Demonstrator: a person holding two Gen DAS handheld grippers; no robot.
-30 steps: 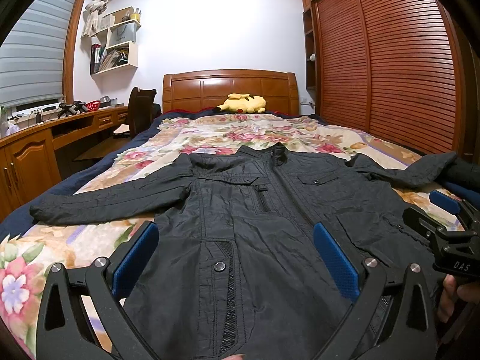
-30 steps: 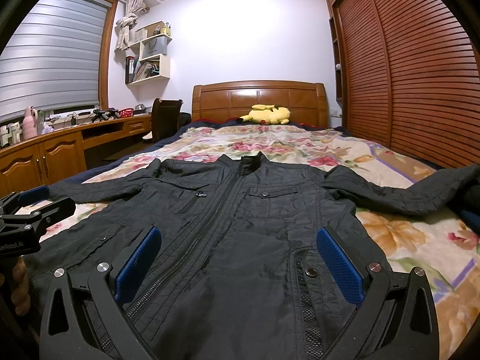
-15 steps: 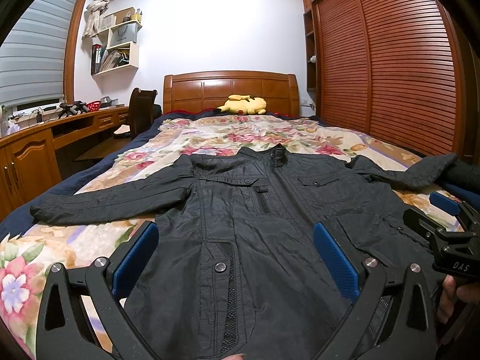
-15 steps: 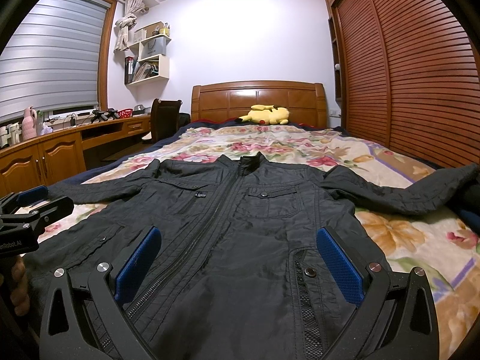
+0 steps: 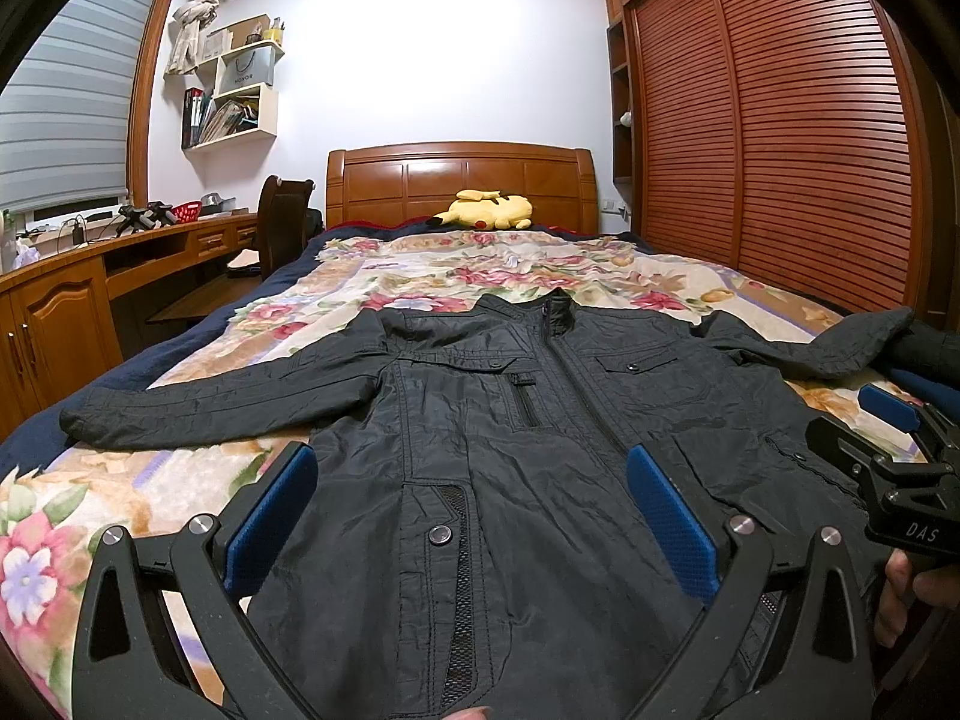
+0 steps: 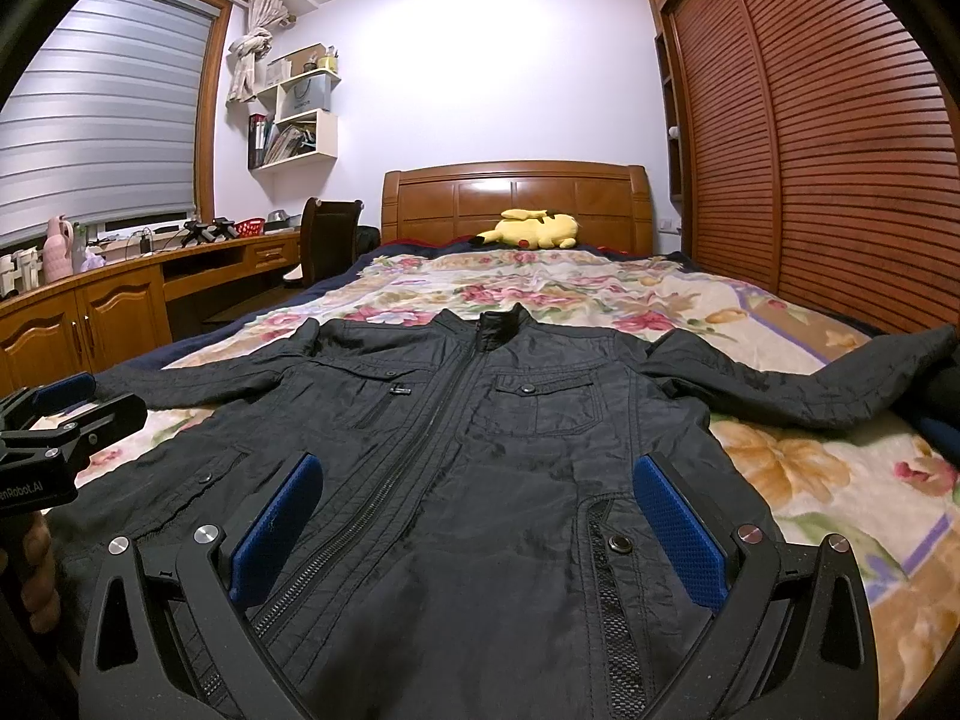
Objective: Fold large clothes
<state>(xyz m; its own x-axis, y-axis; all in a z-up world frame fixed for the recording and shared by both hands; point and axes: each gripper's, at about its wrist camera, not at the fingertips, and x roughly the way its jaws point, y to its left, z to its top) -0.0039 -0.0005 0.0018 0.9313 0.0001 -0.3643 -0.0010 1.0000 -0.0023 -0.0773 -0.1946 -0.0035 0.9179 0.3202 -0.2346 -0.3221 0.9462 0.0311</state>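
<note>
A black zip-up jacket (image 5: 540,420) lies face up and spread flat on the floral bedspread (image 5: 468,276), collar toward the headboard, both sleeves stretched out sideways. It fills the right wrist view (image 6: 480,450) too. My left gripper (image 5: 471,498) is open and empty, hovering over the jacket's lower left front. My right gripper (image 6: 474,510) is open and empty over the lower right front. Each gripper shows at the edge of the other's view: the right one (image 5: 888,450) and the left one (image 6: 66,420).
A yellow plush toy (image 5: 486,213) lies by the wooden headboard (image 5: 462,180). A wooden desk (image 5: 90,276) and a chair (image 5: 282,222) stand left of the bed. Louvred wardrobe doors (image 5: 780,150) line the right side. Dark cloth (image 5: 930,348) lies at the right sleeve's end.
</note>
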